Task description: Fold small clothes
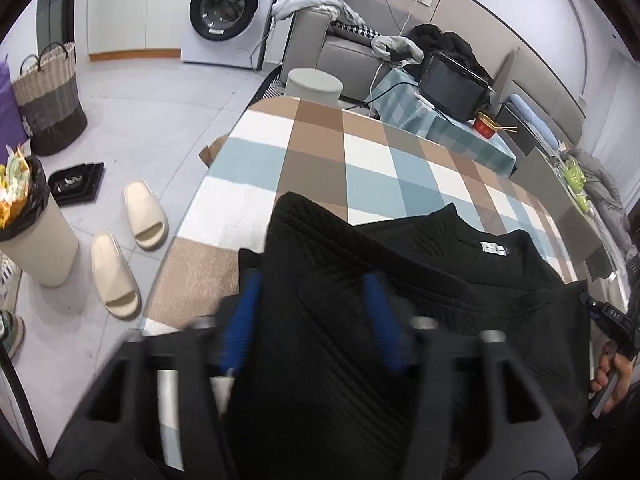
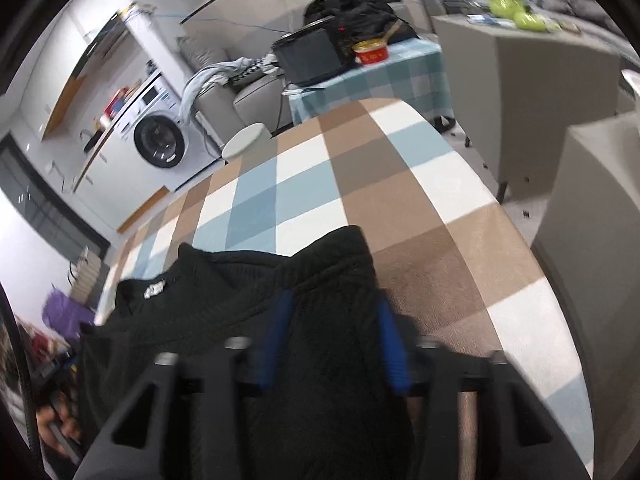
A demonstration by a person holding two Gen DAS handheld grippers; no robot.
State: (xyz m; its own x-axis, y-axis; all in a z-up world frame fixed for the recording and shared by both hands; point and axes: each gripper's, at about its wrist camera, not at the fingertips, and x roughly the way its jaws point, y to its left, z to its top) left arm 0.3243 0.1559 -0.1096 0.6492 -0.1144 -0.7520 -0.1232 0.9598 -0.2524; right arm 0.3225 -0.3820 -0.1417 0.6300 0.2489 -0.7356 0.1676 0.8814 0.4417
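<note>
Garment: a black ribbed top (image 1: pixel 340 320) lies on the checked tablecloth (image 1: pixel 320 152), bunched at the near edge, its neckline and white label (image 1: pixel 494 248) toward the far side.

Left gripper (image 1: pixel 312 300): angled down over the top's left part, blue pads (image 1: pixel 240 320) set a moderate way apart with black cloth filling the space between them. The fabric rises in a fold between the fingers, but whether the pads press on it cannot be told (the near edge of the picture is blurred).

Right gripper (image 2: pixel 334 328): angled down over the top's right part, where one rounded corner (image 2: pixel 344 248) of the cloth points away from the camera. Its blue pads (image 2: pixel 390 344) stand partly apart, cloth between them; a firm pinch cannot be confirmed.

Hands: fingers (image 1: pixel 612 376) of the right hand show at the right edge of the left view, around the other tool's handle; a hand (image 2: pixel 56 428) shows at the lower left of the right view.

Table: brown, blue and white squares, bare beyond the top.

Room, left view: a washer (image 1: pixel 228 8) against the far wall, a woven basket (image 1: pixel 50 96), a bin (image 1: pixel 36 232) with a dark liner and a pair of cream slides (image 1: pixel 128 240) on the grey floor.

Room, far side: a grey sofa (image 1: pixel 340 52) heaped with clothes, and a side table with a black box (image 2: pixel 310 56) and a red tub (image 2: pixel 370 52).
</note>
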